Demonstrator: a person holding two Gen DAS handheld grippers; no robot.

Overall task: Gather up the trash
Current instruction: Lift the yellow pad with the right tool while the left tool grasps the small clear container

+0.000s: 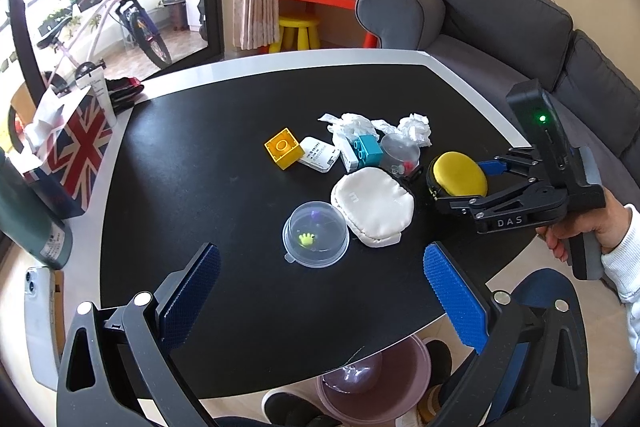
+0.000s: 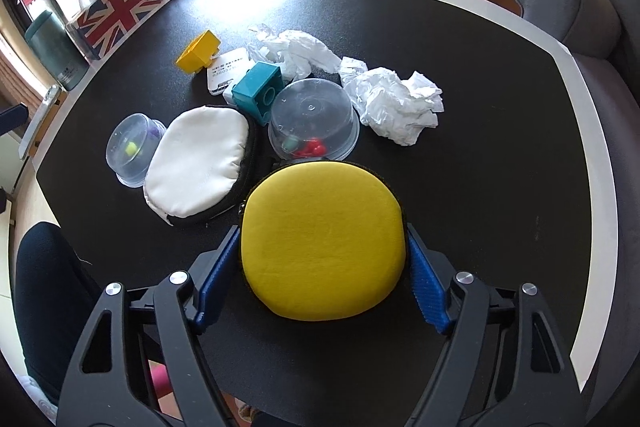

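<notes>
Yellow foam-shelled case (image 2: 322, 241) sits between my right fingers (image 2: 218, 277), whose blue pads bracket both of its sides; whether they press it firmly I cannot tell, so I treat the grip as unconfirmed. My left gripper (image 1: 320, 291) hangs released, wide, above the near tabletop (image 1: 200, 155) with nothing between its pads.

Layout, left to right in the right wrist view: a clear dome with a small toy (image 2: 134, 149), a white pouch (image 2: 198, 165) just beside it, a teal block (image 2: 258, 91), a second clear dome (image 2: 314, 125) near the case's far edge, then two wads of crumpled tissue (image 2: 398, 105) further back. The tissue is the trash as I judge it; the case lies in front of it.

Procedure for the step in hand:
1. Squeeze evenly on the case's widest line; its rounded edge could slip out.
2. Lift straight up, clear of the second dome.
3. Set it aside, away from the tissue.
4. Take the tissue to the pink bin (image 1: 376, 383) under the table edge.
</notes>
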